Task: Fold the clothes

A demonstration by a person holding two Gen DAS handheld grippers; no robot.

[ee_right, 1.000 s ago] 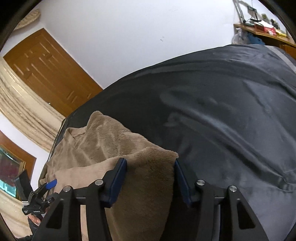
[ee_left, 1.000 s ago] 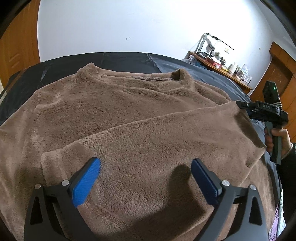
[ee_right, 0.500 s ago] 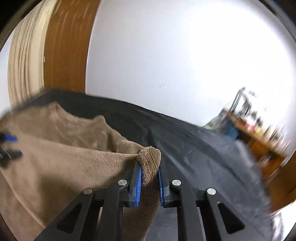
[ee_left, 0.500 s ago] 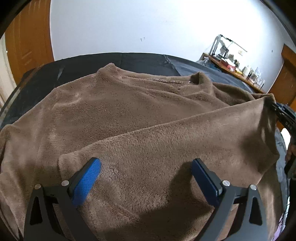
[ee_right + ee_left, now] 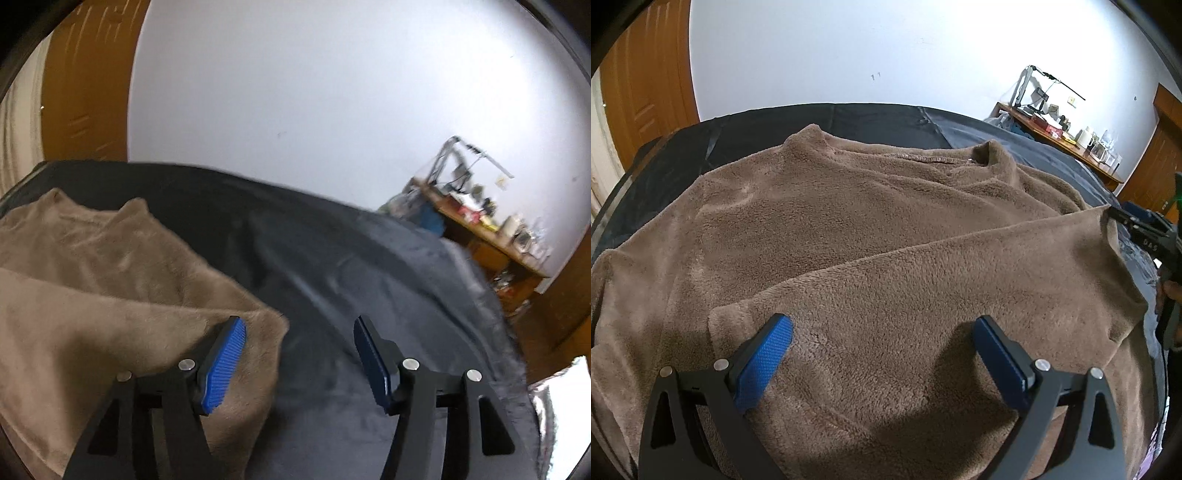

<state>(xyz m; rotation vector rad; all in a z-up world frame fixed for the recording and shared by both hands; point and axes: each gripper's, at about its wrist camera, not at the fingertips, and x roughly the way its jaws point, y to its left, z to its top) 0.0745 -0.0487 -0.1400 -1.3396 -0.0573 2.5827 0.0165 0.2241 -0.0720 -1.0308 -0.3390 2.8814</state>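
The brown fleece sweater (image 5: pixel 827 229) is spread on the dark bedsheet (image 5: pixel 369 280), hem folded up. Both the left gripper (image 5: pixel 882 347) and right gripper (image 5: pixel 299 343) are held wide apart, nothing clamped.

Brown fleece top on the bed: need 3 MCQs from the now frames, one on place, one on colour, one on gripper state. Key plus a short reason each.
1. Where does the brown fleece top lie?
A. on the wooden desk
B. on the dark bedsheet
C. on the floor

2. What colour are the gripper pads?
A. blue
B. red
C. green

3. How is the right gripper?
A. shut on the top
B. shut on nothing
C. open

Key: B, the dark bedsheet shows around the top; A, the pads are blue; C, its jaws stand apart with bedsheet showing between them.
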